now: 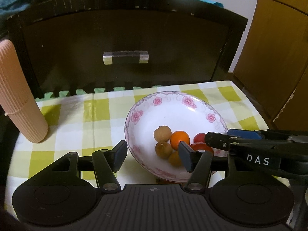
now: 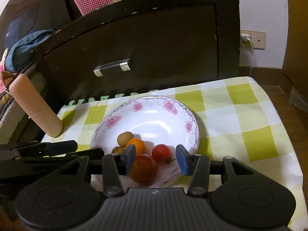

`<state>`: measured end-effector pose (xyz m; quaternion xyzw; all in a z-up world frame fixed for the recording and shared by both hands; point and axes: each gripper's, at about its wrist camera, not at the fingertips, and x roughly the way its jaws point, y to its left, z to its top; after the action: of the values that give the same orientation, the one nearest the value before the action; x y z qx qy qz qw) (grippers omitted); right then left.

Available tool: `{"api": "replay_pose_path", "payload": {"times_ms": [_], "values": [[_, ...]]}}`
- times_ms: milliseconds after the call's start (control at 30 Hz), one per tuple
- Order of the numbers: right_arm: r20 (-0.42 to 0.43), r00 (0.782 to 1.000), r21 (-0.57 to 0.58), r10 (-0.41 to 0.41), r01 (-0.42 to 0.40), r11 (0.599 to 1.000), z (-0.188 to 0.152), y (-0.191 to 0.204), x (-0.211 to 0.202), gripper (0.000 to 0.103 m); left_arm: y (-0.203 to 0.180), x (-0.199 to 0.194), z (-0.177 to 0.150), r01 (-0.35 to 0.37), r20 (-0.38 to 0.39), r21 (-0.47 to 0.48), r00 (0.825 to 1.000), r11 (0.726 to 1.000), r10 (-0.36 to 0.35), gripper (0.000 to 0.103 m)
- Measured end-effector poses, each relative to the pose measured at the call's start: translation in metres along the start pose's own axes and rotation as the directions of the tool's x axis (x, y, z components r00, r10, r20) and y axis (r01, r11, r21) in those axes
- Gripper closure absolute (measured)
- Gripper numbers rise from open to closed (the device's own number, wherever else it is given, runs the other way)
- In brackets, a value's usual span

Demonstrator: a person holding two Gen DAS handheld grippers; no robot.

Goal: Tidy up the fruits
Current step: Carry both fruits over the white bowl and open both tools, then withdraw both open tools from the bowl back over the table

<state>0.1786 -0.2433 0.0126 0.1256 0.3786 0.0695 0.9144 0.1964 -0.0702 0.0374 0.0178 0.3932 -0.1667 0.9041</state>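
Both jaws open, empty, over the fruit bowl.
Right gripper [image 2: 155, 158] brackets the large tomato [image 2: 143, 170] in the floral bowl [image 2: 192, 115] on the table; left gripper [image 1: 152, 156] hovers near longans [image 1: 162, 133]. Lower squarely, close gently: thin skin bruises.

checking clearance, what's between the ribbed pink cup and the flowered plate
Only bare checked tablecloth lies between the ribbed pink cup and the flowered plate; both wrist views show it.
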Motion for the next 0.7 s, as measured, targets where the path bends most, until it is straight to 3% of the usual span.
{"api": "replay_pose_path", "payload": {"times_ms": [700], "values": [[-0.024, 0.998, -0.009, 0.057, -0.057, 0.998, -0.026, 0.033, -0.025, 0.059, 0.023, -0.041, -0.035, -0.038, -0.027, -0.003, 0.999, 0.999, 0.038, 0.034]]}}
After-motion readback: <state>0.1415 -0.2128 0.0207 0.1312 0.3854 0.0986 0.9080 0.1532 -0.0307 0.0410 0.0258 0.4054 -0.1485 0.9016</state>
